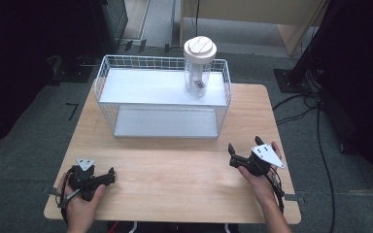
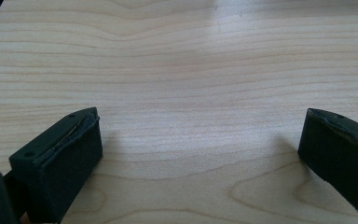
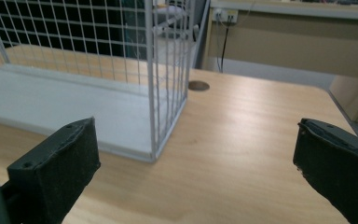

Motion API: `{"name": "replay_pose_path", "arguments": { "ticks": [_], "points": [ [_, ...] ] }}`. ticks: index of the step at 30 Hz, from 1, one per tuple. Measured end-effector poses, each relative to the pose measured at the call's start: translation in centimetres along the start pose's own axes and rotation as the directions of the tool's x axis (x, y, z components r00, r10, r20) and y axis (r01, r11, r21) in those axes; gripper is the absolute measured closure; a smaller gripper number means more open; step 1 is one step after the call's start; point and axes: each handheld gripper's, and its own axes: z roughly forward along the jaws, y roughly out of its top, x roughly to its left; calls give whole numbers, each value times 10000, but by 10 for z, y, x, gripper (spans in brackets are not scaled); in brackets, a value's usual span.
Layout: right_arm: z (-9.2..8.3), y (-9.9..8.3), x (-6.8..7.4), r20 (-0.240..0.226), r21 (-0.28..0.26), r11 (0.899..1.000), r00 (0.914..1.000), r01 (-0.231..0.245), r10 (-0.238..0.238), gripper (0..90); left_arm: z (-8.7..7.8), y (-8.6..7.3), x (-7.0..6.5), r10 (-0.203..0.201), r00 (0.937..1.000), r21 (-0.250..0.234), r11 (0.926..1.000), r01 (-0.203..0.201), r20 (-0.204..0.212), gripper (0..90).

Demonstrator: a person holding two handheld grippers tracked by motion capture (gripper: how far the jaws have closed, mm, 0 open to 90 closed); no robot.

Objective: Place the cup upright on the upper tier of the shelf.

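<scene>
A white wire two-tier shelf (image 1: 162, 87) stands at the back middle of the wooden table (image 1: 175, 170). A clear jar with a pale round lid (image 1: 199, 68) stands upright on the right end of its upper board. My left gripper (image 1: 108, 177) rests low at the table's front left, open, over bare wood (image 2: 200, 116). My right gripper (image 1: 244, 143) is at the front right, open and empty, pointing toward the shelf's right front corner (image 3: 154, 93); its jaws (image 3: 196, 123) stand wide apart. The shelf's lower board (image 3: 51, 98) lies ahead on the left.
A small dark round disc (image 3: 198, 85) sits on the table beyond the shelf corner. Black cables (image 1: 320, 145) run over the grey floor to the right of the table. Dark stands and a light cabinet (image 1: 252, 19) are behind it.
</scene>
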Motion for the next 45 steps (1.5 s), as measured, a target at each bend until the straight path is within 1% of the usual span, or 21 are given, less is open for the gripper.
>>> {"name": "replay_pose_path", "arguments": {
  "ticks": [7,9,12,14,16,18,22,23,24,26,28,29,30,31,32,33,35,36,38,41,45],
  "points": [
    [-16,-26,-18,142,682,9976,9999,-85,76,2,0,0,0,-10,10000,0,10000,10,1,0],
    [-20,-30,-24,226,772,9970,9997,-50,33,2,0,0,0,2,10000,0,10000,-2,0,0],
    [-28,-34,-34,344,898,9957,9992,-243,213,3,0,0,0,3,10000,2,10000,-3,0,0],
    [-34,-37,-41,168,1070,9935,9992,-390,374,5,0,0,0,-1,10000,1,10000,1,1,0],
    [-39,-41,-46,160,1272,9915,9996,-267,248,5,0,0,0,3,10000,2,10000,-3,-1,0],
    [-44,-46,-50,77,1460,9889,9997,-259,250,5,0,0,0,1,10000,1,10000,-1,-1,0],
    [-53,-53,-60,203,1972,9799,9994,-316,281,4,0,0,0,-1,10000,0,10000,1,2,0],
    [-53,-53,-60,203,1972,9799,9994,-316,281,4,0,0,0,-1,10000,0,10000,1,2,0],
    [-57,-55,-65,313,2292,9728,9992,-320,255,4,0,0,0,-2,10000,0,10000,2,1,0],
    [-61,-57,-68,491,2658,9634,9986,-343,220,4,0,0,0,1,10000,2,10000,-1,0,0],
    [-62,-61,-72,575,3252,9450,9982,-355,177,4,0,0,0,-1,10000,-1,10000,1,-1,0],
    [-62,-61,-72,575,3252,9450,9982,-355,177,4,0,0,0,-1,10000,-1,10000,1,-1,0],
    [-64,-64,-74,688,3660,9302,9976,-284,34,4,0,0,0,-2,10000,0,10000,2,0,0],
    [-64,-65,-75,738,3864,9218,9973,-326,43,4,0,0,0,-1,10000,0,10000,1,0,0],
    [-64,-65,-75,738,3864,9218,9973,-326,43,4,0,0,0,-1,10000,0,10000,1,0,0],
    [-64,-66,-78,800,4290,9022,9967,-450,116,5,0,0,0,3,10000,2,10000,-3,2,0],
    [-64,-68,-81,935,4616,8854,9955,-554,135,9,0,0,0,-10,10000,-1,10000,10,3,0],
    [-65,-68,-83,918,4715,8798,9956,-605,192,9,0,0,0,-7,10000,-1,10000,7,7,0],
    [-66,-69,-87,916,4849,8696,9943,-927,550,8,0,0,0,-6,10000,1,10000,6,6,0],
    [-68,-70,-90,1068,4826,8698,9926,-1025,578,9,0,0,0,-7,10000,-1,10000,7,7,0],
    [-69,-70,-90,1072,4832,8694,9925,-1032,582,9,0,0,0,-10,10000,0,10000,10,6,0]
  ]
}}
